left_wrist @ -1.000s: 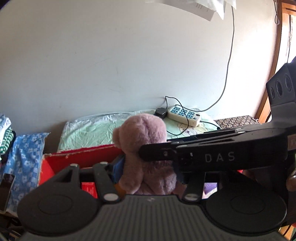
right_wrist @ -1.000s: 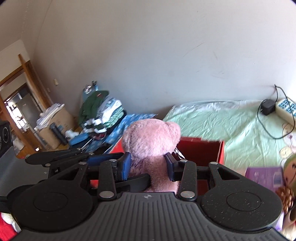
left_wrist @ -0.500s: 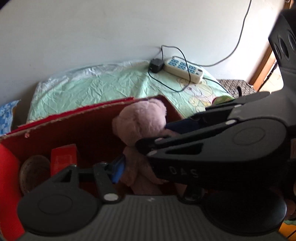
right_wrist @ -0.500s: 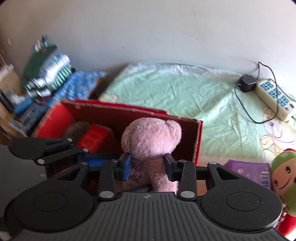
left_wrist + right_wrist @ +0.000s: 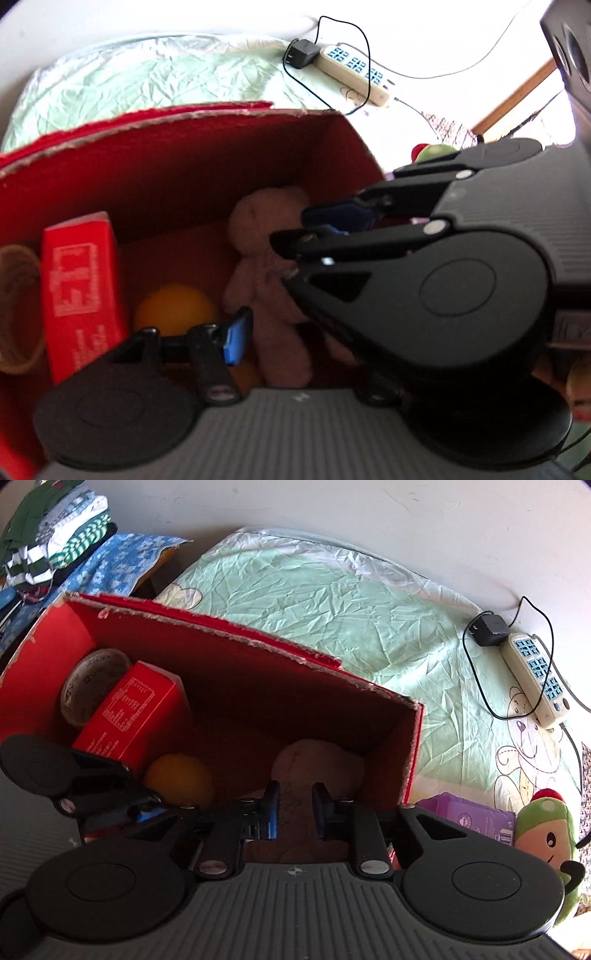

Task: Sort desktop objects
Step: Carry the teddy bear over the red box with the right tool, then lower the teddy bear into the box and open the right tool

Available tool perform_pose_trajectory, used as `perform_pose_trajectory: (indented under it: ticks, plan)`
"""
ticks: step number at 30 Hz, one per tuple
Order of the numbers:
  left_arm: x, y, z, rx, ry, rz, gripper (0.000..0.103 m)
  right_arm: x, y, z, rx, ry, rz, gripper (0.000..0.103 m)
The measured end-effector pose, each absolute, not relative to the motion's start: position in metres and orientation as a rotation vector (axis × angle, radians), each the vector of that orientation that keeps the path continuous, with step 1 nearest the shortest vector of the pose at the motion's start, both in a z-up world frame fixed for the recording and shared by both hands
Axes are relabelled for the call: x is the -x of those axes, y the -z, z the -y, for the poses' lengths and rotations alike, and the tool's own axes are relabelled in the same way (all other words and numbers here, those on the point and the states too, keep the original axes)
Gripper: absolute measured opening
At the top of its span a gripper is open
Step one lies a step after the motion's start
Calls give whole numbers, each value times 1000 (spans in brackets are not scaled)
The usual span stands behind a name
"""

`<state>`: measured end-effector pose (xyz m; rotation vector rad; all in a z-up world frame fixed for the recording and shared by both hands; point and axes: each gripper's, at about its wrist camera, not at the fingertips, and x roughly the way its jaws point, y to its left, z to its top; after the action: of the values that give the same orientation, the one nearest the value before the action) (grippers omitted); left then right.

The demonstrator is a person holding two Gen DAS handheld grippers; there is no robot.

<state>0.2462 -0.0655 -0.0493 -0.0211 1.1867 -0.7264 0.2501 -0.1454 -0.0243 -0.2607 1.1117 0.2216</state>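
Inside the red box (image 5: 413, 738), the pink bear (image 5: 317, 764) now sits low beside an orange ball (image 5: 181, 779), lowered from above the rim. Right gripper (image 5: 295, 808) still clamps it; left gripper's (image 5: 295, 325) grip is hidden. Release looks next.

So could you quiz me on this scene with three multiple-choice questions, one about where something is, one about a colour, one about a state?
1. Where is the teddy?
A. On the green sheet
B. Inside the red box
C. On the clothes pile

2. What colour is the ball in the box?
A. Orange
B. Blue
C. White

3. What is the right gripper doing?
A. Hanging open over the power strip
B. Shut on the purple packet
C. Shut on the teddy

Answers:
1. B, the teddy sits low between the box walls, near the right wall.
2. A, it shows orange beside the red carton.
3. C, both pads press the teddy's body, seen in both views.
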Motion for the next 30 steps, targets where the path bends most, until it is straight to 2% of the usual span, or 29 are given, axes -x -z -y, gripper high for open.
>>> perform_pose_trajectory:
  ticks: [4, 7, 8, 9, 10, 12, 14, 17, 30]
  plan:
    - [-244, 48, 56, -5, 710, -1187, 57, -249, 24, 139, 268, -234, -1125, 43]
    - [-241, 45, 49, -29, 701, -1163, 57, -249, 24, 136, 254, -252, -1121, 47]
    - [-239, 42, 48, -37, 705, -1145, 57, -248, 23, 136, 239, -272, -1115, 41]
    - [-237, 39, 46, -45, 709, -1127, 57, -250, 24, 142, 143, -336, -1142, 26]
    - [-234, 36, 45, -53, 713, -1109, 60, -253, 24, 148, 45, -400, -1167, 22]
    - [-232, 31, 45, -70, 711, -1083, 65, -253, 23, 151, 18, -348, -1157, 22]
    - [-232, 28, 45, -81, 707, -1068, 66, -246, 14, 146, 138, -295, -1065, 23]
    - [-233, 29, 47, -78, 705, -1072, 66, -244, 7, 147, 152, -264, -1043, 23]
    - [-226, 26, 34, -110, 682, -1047, 64, -262, 57, 144, 0, -132, -1241, 20]
